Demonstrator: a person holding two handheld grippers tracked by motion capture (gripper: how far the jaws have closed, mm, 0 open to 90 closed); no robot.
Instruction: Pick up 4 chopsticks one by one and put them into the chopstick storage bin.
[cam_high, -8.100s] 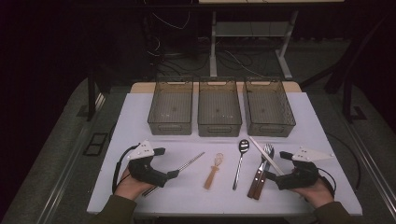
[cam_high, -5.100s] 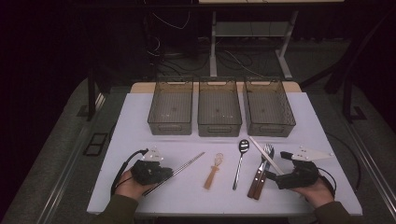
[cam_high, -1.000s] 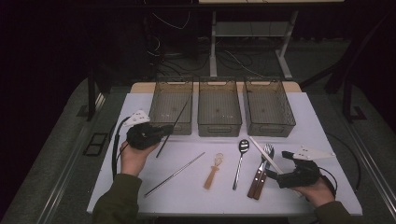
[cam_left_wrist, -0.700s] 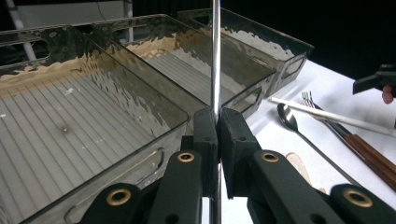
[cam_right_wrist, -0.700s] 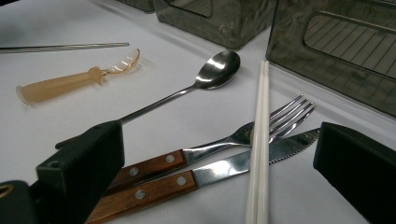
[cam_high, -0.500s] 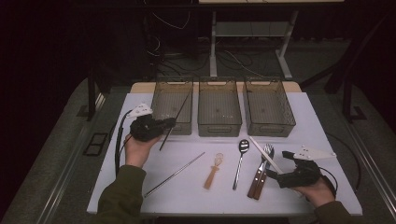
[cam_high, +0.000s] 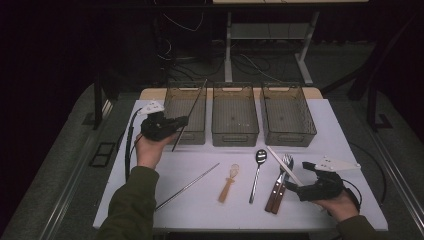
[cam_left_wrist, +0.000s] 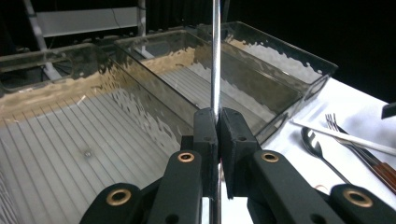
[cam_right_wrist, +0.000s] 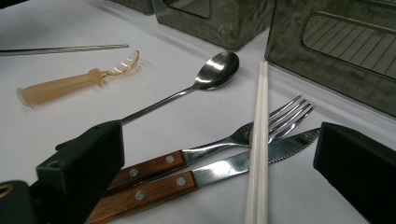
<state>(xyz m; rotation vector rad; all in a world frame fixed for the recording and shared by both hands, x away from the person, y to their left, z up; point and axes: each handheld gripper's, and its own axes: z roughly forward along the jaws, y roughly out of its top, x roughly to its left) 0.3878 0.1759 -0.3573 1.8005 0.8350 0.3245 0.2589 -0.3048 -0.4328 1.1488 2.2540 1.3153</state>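
Dim room, dark bg beyond the white table (cam_high: 320, 125), which is the one lit area; light from above, soft short shadows under the cutlery. High view grainy, low contrast. Gripper views sharper: glare on the spoon (cam_right_wrist: 215, 71) bowl, mottled reflections on the bin (cam_left_wrist: 261, 70) walls, near jaws slightly soft.

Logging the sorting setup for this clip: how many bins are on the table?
3, in a row at the table's far edge: left bin, beside the left tongs holding a metal chopstick; middle bin; right bin. None looks hidden.
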